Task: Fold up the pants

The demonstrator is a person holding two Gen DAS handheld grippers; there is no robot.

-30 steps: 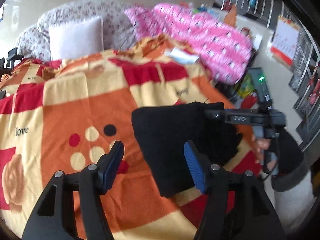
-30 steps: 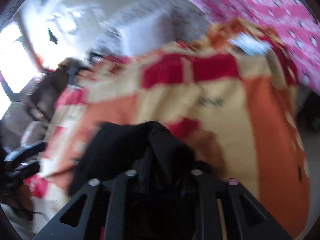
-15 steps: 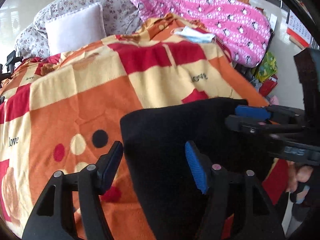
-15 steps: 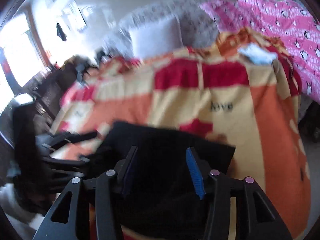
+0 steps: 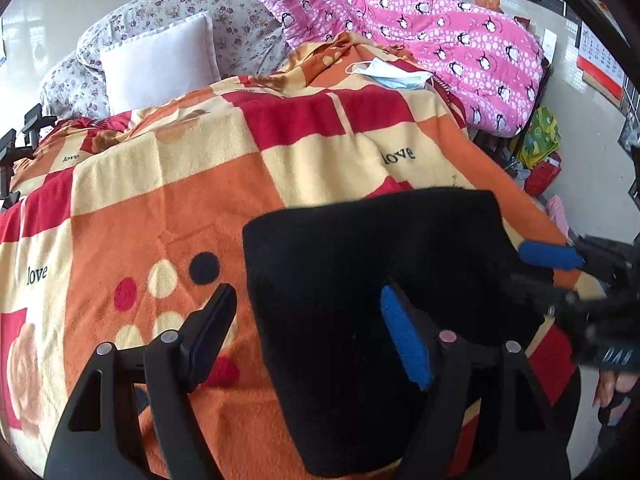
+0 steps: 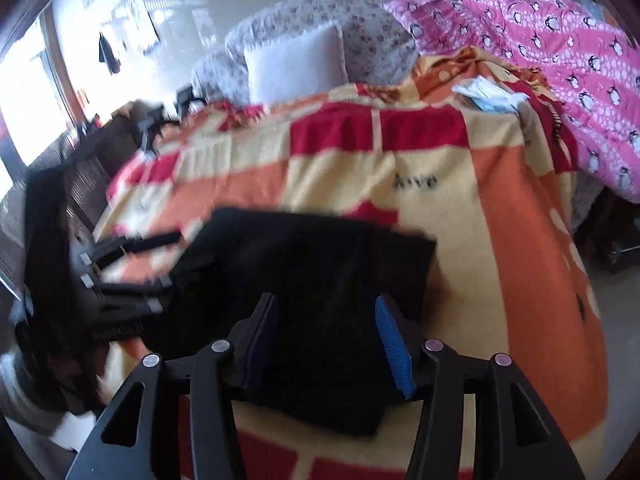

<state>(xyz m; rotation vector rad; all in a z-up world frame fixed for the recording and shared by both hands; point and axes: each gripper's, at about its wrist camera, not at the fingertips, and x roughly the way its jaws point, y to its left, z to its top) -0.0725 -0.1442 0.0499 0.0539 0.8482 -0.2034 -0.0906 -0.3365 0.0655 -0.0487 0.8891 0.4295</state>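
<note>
The black pants (image 5: 372, 280) lie folded into a flat rectangle on the orange, red and cream blanket (image 5: 168, 208). My left gripper (image 5: 308, 332) is open above the pants' left edge, one finger over the blanket and one over the cloth. My right gripper (image 6: 326, 340) is open and empty over the near part of the pants (image 6: 320, 280). It shows in the left wrist view (image 5: 560, 268) at the pants' right edge. The left gripper shows blurred in the right wrist view (image 6: 120, 264) at the pants' left side.
A white pillow (image 5: 160, 60) and a floral cushion (image 5: 224, 12) lie at the bed's far end. A pink penguin quilt (image 5: 440, 44) lies at the far right, with a face mask (image 5: 388, 74) on the blanket. Bags (image 5: 538, 148) sit on the floor to the right.
My right gripper opened and let go of the pants, which now lie flat. Both grippers have drawn back a little toward the near edge of the pants.
</note>
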